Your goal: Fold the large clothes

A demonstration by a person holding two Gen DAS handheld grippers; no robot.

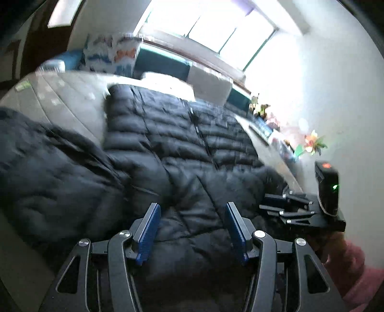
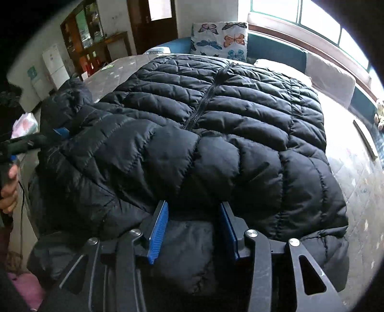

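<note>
Bedroom, daylight from the window (image 2: 312,21) behind; mattress (image 2: 355,172) carries a black puffer jacket (image 2: 216,124) spread zip-up, butterfly cushion (image 2: 219,39) at the far edge. Left side of the right-wrist view: left gripper (image 2: 63,133) pokes in at the jacket's sleeve edge, held by a hand (image 2: 9,189); in its own camera its blue pads (image 1: 150,230) stand apart over the fabric, nothing between them. Centre: zip line (image 2: 204,105) runs straight, so the body looks roughly squared. Right gripper (image 2: 192,230) low over the near hem, jaws apart, padded fabric bulging between them but pads not visibly pressing on it. Judgement: sleeve/side fold being set up. To do it well: bite one seam layer, not the whole puff; both grippers take the same edge at matching height; lift just enough to clear, carry across toward the zip, lay flat; down filling springs back, so press along the crease before letting go.
</note>
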